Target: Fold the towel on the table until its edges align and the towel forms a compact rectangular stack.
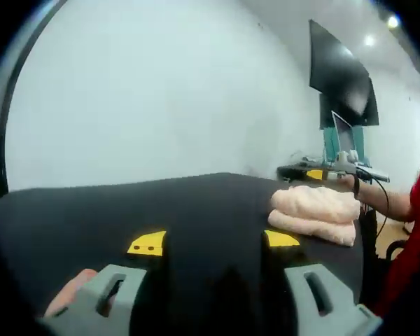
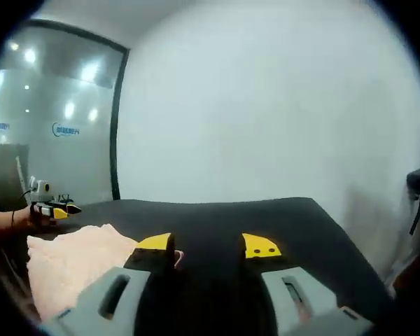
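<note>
Beside towel [image 1: 315, 213], jaws apart (both empty)

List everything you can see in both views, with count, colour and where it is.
towel: one, pale pink, folded in a stack on the table, right of the left gripper's jaws.
table: one, black top.
wall: white, behind the table.
monitor: one, dark, on the far wall at right.
glass partition: one, left in the right gripper view.
left hand-held gripper: grey, yellow tips, open.
right hand-held gripper: grey, yellow tips, open, beside the towel.
</note>
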Demonstrator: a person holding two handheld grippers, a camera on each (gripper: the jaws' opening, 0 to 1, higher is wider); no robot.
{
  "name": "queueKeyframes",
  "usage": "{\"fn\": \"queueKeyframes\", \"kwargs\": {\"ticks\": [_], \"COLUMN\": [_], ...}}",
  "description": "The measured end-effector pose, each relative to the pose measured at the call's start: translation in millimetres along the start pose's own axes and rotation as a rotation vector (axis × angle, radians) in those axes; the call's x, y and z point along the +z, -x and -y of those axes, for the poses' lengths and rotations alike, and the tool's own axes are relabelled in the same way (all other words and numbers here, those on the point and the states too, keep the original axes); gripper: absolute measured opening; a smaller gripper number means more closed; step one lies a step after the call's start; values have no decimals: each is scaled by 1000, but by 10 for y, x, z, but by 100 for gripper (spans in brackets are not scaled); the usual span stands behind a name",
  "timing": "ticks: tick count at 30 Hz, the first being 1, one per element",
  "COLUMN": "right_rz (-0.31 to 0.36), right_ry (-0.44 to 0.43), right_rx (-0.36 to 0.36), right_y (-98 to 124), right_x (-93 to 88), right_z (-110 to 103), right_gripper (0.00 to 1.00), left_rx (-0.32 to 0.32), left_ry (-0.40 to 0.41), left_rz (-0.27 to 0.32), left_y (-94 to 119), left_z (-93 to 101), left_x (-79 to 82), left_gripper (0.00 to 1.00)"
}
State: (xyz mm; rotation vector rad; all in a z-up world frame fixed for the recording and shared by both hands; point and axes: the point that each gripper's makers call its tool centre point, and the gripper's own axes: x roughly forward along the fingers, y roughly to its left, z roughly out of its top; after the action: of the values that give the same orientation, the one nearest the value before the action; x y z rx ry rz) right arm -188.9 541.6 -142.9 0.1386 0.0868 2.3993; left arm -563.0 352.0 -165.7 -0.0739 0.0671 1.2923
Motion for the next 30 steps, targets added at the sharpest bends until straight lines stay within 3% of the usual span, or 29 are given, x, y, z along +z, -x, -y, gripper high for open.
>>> {"fn": "queueKeyframes", "kwargs": {"ticks": [2,4,7,8,10,13,15,19,21,25,30], "right_rz": [40,92,86,79,68,43,59,51,32,0,29], "right_ry": [11,33,17,39,94,105,102,96,105,95,69], "right_rx": [22,92,197,192,215,214,216,232,242,244,219], "right_y": [-17,-1,4,3,9,28,50,60,59,72,121], "right_x": [74,155,90,81,47,-8,24,11,-27,-81,-26], "right_z": [-41,-173,-387,-397,-469,-496,-473,-489,-534,-554,-493], "right_gripper": [33,33,34,34,34,34,34,34,34,34,33], "left_rx": [27,51,114,138,131,103,117,112,57,11,5], "left_ry": [30,30,28,41,17,48,85,82,52,10,42], "left_rz": [22,30,63,54,70,107,147,174,166,129,148], "left_y": [3,1,34,47,45,94,142,179,155,96,119], "left_z": [-89,-174,-237,-271,-268,-215,-283,-319,-199,-43,-67], "left_x": [3,-29,16,-18,-18,46,96,132,123,71,106], "left_gripper": [49,49,49,49,48,47,47,46,46,47,45]}}
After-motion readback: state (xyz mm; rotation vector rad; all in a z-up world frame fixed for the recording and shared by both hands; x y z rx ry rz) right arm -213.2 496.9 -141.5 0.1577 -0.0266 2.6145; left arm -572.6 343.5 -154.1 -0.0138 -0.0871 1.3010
